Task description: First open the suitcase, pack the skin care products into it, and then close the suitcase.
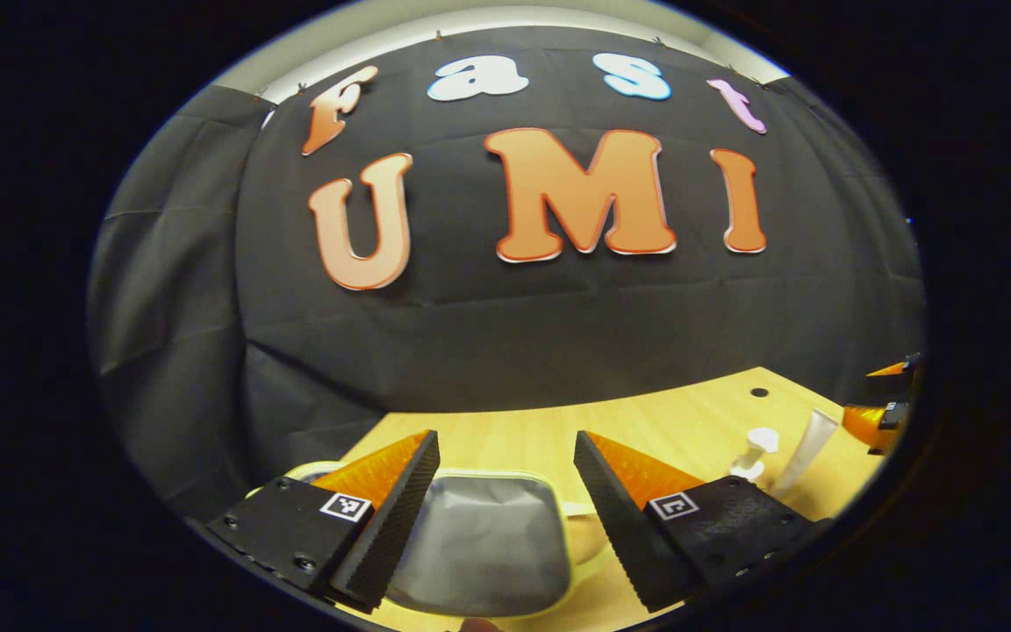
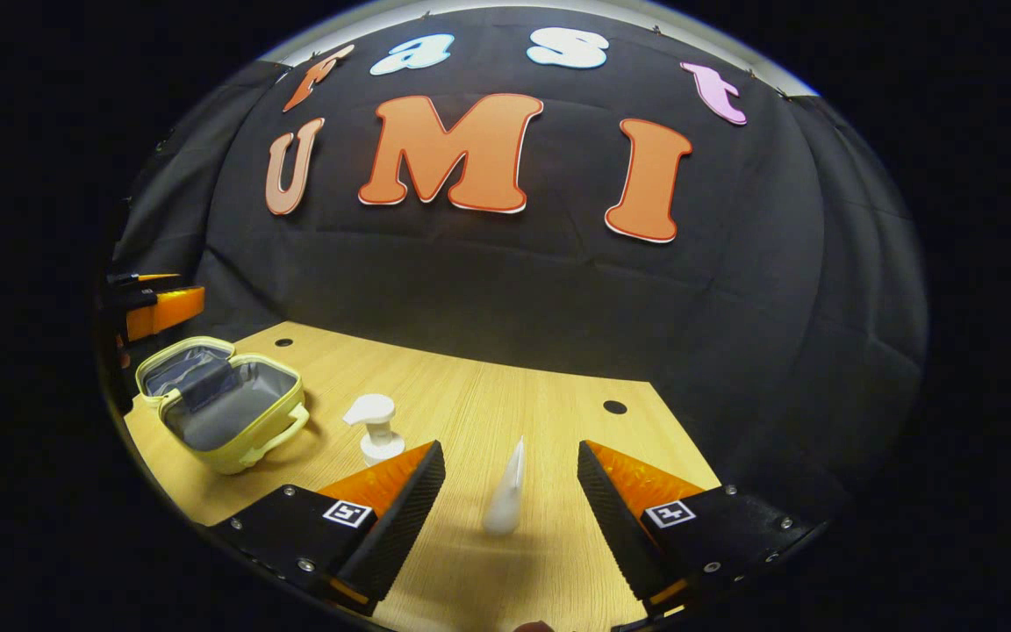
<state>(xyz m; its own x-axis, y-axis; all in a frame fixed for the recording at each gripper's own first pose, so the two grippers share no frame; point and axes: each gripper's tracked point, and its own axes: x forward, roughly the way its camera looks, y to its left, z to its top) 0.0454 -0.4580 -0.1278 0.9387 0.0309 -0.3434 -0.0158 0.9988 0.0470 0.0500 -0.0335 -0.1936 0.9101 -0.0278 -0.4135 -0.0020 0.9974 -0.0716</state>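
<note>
Suitcase (image 2: 223,405), a small pale yellow case with a grey lining, lies open on the wooden table (image 2: 505,395) near its left end in the right gripper view, lid tipped back and a carry handle (image 2: 282,432) facing the table's middle. In the left gripper view the same case's grey interior shows low down between that gripper's 2 fingers, with its pale rim curving round it.

Just beside the case stands a white pump bottle (image 2: 376,428), upright, apart from the handle. A little further along the table stands a white tube (image 2: 505,493), upright with its flat crimped end upward. The left gripper view shows both at its right side, near each other but not touching.

Right gripper (image 2: 510,491) has its fingers spread wide, with the tube standing in the gap between them and touching neither finger. Left gripper (image 1: 505,491) is likewise spread wide, holding nothing, above the open case. Each gripper also appears at the edge of the other's view, small and partly cut off.

2 dark round holes (image 2: 615,407) sit in the tabletop near its back edge. Black cloth (image 2: 558,281) hangs behind the table as the booth wall.
</note>
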